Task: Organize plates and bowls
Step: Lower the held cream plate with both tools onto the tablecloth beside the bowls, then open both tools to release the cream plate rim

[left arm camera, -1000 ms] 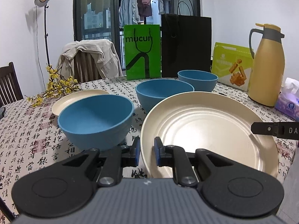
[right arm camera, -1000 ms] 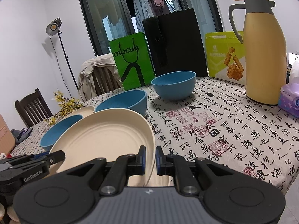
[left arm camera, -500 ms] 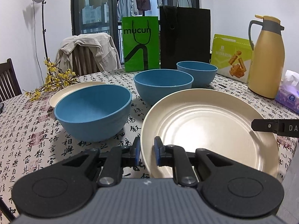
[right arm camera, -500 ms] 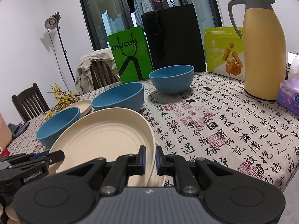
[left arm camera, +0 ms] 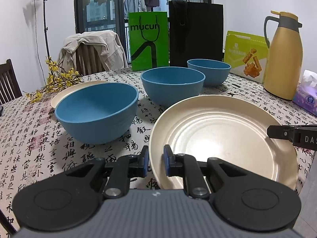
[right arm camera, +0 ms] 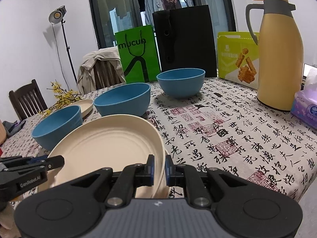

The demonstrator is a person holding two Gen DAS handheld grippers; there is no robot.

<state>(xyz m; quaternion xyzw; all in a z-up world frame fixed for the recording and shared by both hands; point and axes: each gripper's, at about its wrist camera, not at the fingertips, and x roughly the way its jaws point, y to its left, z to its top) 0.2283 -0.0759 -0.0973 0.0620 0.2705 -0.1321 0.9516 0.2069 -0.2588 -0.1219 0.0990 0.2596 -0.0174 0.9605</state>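
Both grippers pinch the cream plate (left arm camera: 223, 138): left gripper (left arm camera: 156, 161) narrow on its 8 o'clock rim, right gripper (right arm camera: 158, 165) on the opposite rim. You keep it level, clear the near blue bowl (left arm camera: 97, 112), and head for the second plate (left arm camera: 65, 94) at 10 o'clock.

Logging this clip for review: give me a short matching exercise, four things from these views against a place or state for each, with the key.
Things
1. large cream plate
2. small cream plate
3. yellow thermos jug
4. beige jacket

Places or states
A. draped over a chair back
B. lying flat behind the nearest blue bowl
C. standing upright beside the tissue pack
D. rim clamped by the left gripper and right gripper

Pairs: 1-D, 2-B, 3-C, 4-A
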